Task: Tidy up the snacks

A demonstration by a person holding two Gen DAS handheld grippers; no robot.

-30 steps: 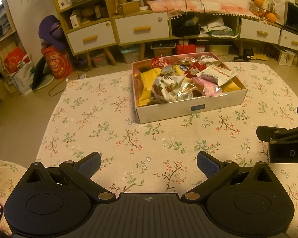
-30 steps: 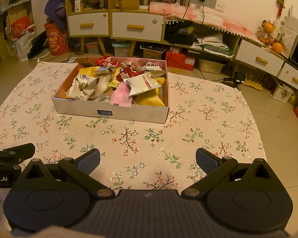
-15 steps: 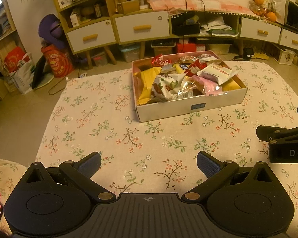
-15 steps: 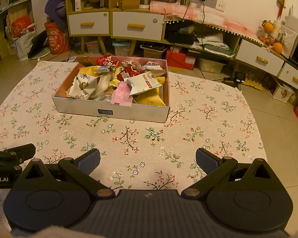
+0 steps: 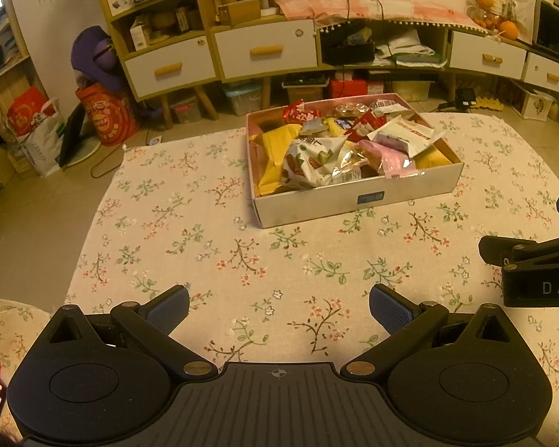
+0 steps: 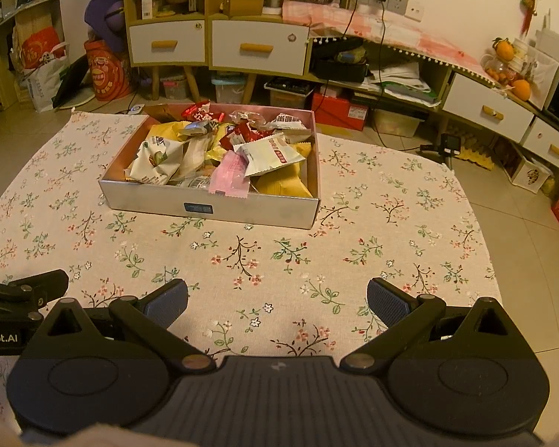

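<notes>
The floral tablecloth (image 5: 190,231) is covering the whole work surface, and apart from the box nothing is lying on it in either view: no loose packet is showing on the cloth. The shallow box (image 5: 354,201) is sitting toward the far side of the cloth, well ahead of both grippers, and all the visible snacks (image 6: 220,156) are lying inside it in a loose, overlapping heap rather than in rows. A white packet (image 6: 270,154) is resting on top near the right end, with a pink packet (image 6: 230,173) just beside it hanging over the front wall and a yellow bag (image 5: 275,149) lying toward the left end. Judgement: gathering is looking complete or nearly so; any tidying within the box is looking undone, if that is wanted at all. The left gripper (image 5: 278,307) is hovering low over bare cloth with its jaws spread wide, holding nothing. The right gripper (image 6: 277,303) is doing the same, spread and empty, well short of the box.
</notes>
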